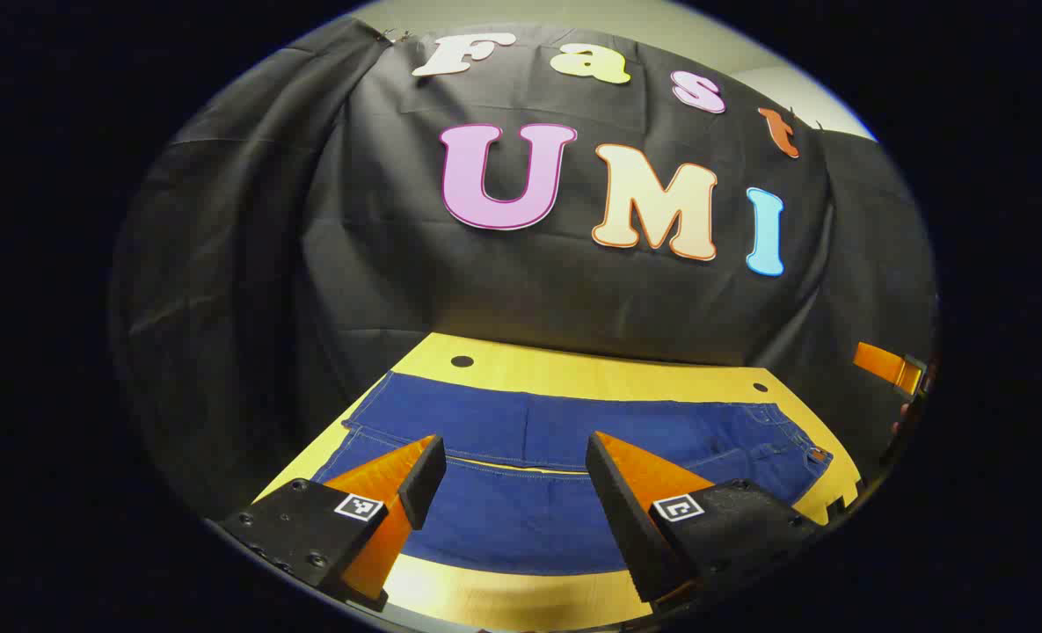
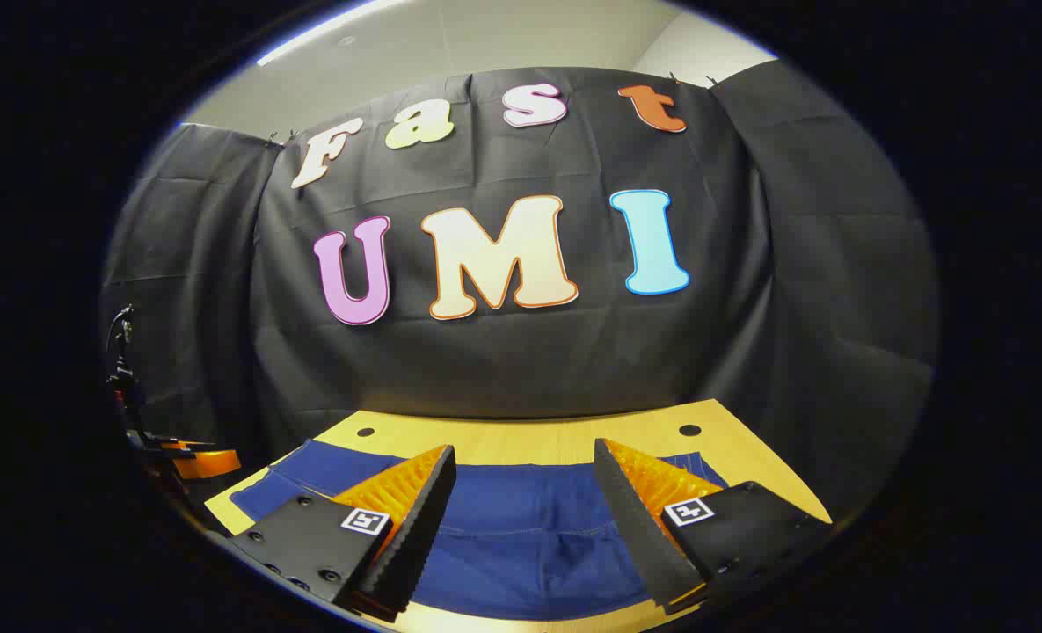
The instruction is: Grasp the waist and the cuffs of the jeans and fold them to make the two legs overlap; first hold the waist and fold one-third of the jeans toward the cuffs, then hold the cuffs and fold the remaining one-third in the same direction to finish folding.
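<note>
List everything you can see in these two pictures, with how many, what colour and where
jeans: one pair, dark blue, spread flat across the table, legs not yet overlapped, waist toward the right in the left gripper view.
table: one, light yellow wood, under the jeans, with two small dark round holes near its far edge.
cloth wall: one, black, hanging behind the table.
room wall and ceiling: pale, above the cloth.
left hand-held gripper: one, open, above the near edge of the jeans, holding nothing; it also shows at the left edge of the right gripper view.
right hand-held gripper: one, open, above the jeans, holding nothing; it also shows at the right edge of the left gripper view.
</note>
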`<state>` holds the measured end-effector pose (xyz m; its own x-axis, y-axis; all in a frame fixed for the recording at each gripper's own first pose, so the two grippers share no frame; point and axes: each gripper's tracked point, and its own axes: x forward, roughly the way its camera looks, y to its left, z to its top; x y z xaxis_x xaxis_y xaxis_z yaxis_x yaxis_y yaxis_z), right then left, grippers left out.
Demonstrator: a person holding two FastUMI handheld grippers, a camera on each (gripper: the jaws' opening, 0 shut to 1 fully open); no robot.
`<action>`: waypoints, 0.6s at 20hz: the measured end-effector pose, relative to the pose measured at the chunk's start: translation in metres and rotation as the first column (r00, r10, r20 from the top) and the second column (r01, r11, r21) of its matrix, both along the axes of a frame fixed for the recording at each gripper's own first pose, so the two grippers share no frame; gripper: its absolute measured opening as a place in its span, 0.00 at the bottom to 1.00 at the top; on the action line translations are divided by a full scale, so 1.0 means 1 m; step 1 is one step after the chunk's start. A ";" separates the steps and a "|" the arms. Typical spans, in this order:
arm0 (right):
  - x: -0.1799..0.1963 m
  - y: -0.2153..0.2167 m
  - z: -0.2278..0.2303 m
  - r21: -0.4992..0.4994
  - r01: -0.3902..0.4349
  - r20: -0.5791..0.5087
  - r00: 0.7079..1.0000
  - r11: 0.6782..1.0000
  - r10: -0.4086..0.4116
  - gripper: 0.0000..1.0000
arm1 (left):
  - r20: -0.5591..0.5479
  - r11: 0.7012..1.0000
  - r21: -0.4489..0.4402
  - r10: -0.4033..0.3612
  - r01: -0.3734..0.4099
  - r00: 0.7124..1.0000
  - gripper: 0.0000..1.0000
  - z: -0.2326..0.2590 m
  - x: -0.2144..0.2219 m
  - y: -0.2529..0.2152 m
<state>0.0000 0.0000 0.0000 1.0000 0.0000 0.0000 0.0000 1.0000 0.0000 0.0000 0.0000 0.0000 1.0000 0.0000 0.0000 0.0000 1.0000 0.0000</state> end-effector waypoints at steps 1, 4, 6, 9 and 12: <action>0.000 0.000 -0.002 0.002 -0.004 -0.005 1.000 1.000 0.004 0.97 | -0.003 1.000 -0.006 0.006 -0.006 1.000 0.95 0.000 0.000 0.001; -0.001 0.001 -0.006 0.001 -0.007 -0.015 1.000 1.000 0.007 0.97 | -0.009 1.000 -0.014 0.023 -0.023 1.000 0.95 -0.005 -0.002 0.006; -0.001 0.001 -0.008 0.000 -0.006 -0.019 1.000 1.000 0.006 0.97 | -0.018 0.999 -0.024 0.028 -0.029 0.999 0.95 -0.010 -0.006 0.009; -0.003 0.001 -0.013 0.002 -0.006 -0.028 1.000 1.000 0.006 0.97 | -0.028 0.999 -0.042 0.029 -0.030 0.999 0.95 -0.016 -0.009 0.011; -0.006 0.001 -0.014 0.002 -0.008 -0.033 0.999 1.000 0.009 0.97 | -0.034 0.998 -0.053 0.033 -0.035 0.999 0.95 -0.021 -0.010 0.013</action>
